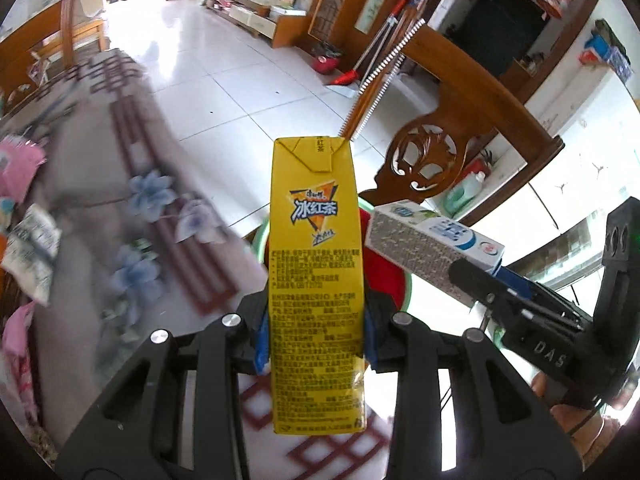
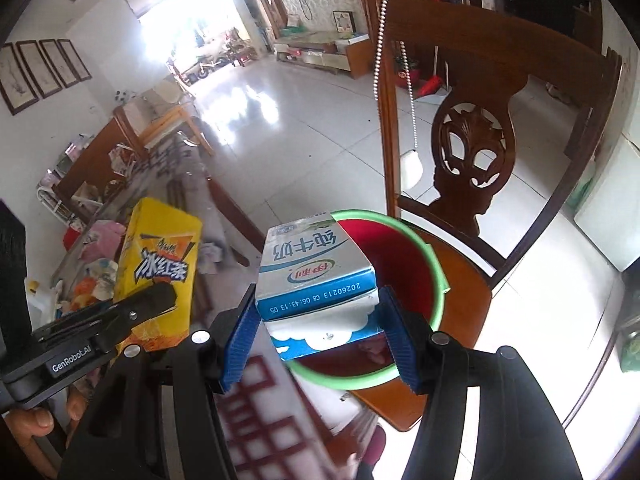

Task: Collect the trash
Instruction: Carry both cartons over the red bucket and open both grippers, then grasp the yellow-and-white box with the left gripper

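Note:
My left gripper point(image 1: 316, 328) is shut on a yellow iced-tea carton point(image 1: 316, 264) that stands upright between its blue pads. My right gripper point(image 2: 320, 324) is shut on a white-and-blue milk carton point(image 2: 316, 272). Both cartons are held beside each other over the table edge, just in front of a red basin with a green rim point(image 2: 436, 264) that sits on a wooden chair seat. The milk carton point(image 1: 432, 244) and right gripper show at the right of the left wrist view; the basin point(image 1: 384, 272) is mostly hidden behind the cartons there. The tea carton point(image 2: 160, 264) shows at the left of the right wrist view.
A carved wooden chair point(image 2: 472, 160) holds the basin. The table point(image 1: 120, 208) with a floral cover stretches to the left, with several wrappers and packets point(image 1: 32, 256) along its far side. White tiled floor point(image 2: 304, 136) lies beyond. A broom and dustpan point(image 1: 348, 76) lean by the wall.

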Motion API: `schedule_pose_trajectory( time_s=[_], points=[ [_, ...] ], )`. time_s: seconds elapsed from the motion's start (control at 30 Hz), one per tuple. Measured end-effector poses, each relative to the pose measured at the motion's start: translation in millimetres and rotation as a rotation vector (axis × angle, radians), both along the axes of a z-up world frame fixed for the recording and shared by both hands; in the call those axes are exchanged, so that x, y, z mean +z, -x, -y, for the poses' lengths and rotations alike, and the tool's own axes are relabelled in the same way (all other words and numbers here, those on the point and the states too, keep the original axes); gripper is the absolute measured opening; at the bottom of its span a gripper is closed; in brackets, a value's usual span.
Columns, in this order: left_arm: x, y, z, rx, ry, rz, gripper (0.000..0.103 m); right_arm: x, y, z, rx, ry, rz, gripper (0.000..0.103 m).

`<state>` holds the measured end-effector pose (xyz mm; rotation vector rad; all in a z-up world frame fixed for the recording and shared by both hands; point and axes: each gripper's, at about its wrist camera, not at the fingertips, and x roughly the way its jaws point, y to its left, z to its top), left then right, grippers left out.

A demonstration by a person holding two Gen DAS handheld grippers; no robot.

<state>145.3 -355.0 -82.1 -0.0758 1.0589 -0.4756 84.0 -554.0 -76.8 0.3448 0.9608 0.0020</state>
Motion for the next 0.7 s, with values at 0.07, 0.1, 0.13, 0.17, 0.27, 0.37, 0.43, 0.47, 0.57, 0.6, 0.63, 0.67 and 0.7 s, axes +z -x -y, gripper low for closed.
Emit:
schedule_pose_trajectory(
  time_s=[0.07,0.1,0.13,0.17,0.27,0.37,0.43,0.47,0.57,0.6,0.63,0.67,0.7],
  points=[
    [-1.5,-4.4,12.3,-0.003,0.000,-0.002,0.052,-4.5,-4.7,6.8,0.015,-0.019,-0.017,0.061],
    [-0.7,-4.9,12.9,0.000,0.004,0.002,0.059,-6.9,-7.1,9.3,0.018,-0.025,-0.028,0.064],
    [0.1,-5.1,14.0,0.006,0.006,0.011,0.059,-9.0,-8.5,11.9,0.012,-0.025,-0.034,0.069],
    [0.4,-5.6,15.1,0.004,0.004,0.011,0.059,-9.6,-7.9,14.4,0.004,-0.026,-0.030,0.071],
    [0.2,-5.9,17.1,0.008,-0.011,0.010,0.059,-11.9,-7.8,20.0,-0.002,-0.034,-0.032,0.071],
    [-0.6,-5.9,14.2,0.025,-0.020,0.004,0.059,-14.0,-9.2,22.9,-0.001,-0.037,-0.038,0.071],
    [-1.0,-4.9,9.2,0.040,-0.020,-0.001,0.059,-13.7,-9.5,23.0,-0.003,-0.040,-0.036,0.071],
    [-1.0,-4.2,7.3,0.046,-0.022,-0.001,0.059,-14.2,-10.6,23.5,-0.002,-0.042,-0.036,0.071],
    [0.3,-0.8,-1.6,0.067,-0.025,0.000,0.059,-11.5,-11.9,20.2,0.002,-0.041,-0.028,0.071],
    [1.0,0.4,-5.1,0.074,-0.024,0.001,0.059,-10.8,-13.0,19.1,0.004,-0.041,-0.027,0.071],
    [1.8,1.9,-8.1,0.081,-0.022,0.002,0.059,-9.8,-13.0,16.5,0.008,-0.040,-0.024,0.072],
    [2.3,2.9,-11.7,0.087,-0.021,0.004,0.059,-9.1,-13.3,14.2,0.011,-0.039,-0.022,0.072],
    [3.0,4.8,-17.1,0.097,-0.021,0.006,0.059,-8.4,-13.0,9.8,0.018,-0.037,-0.021,0.072]
  ],
)
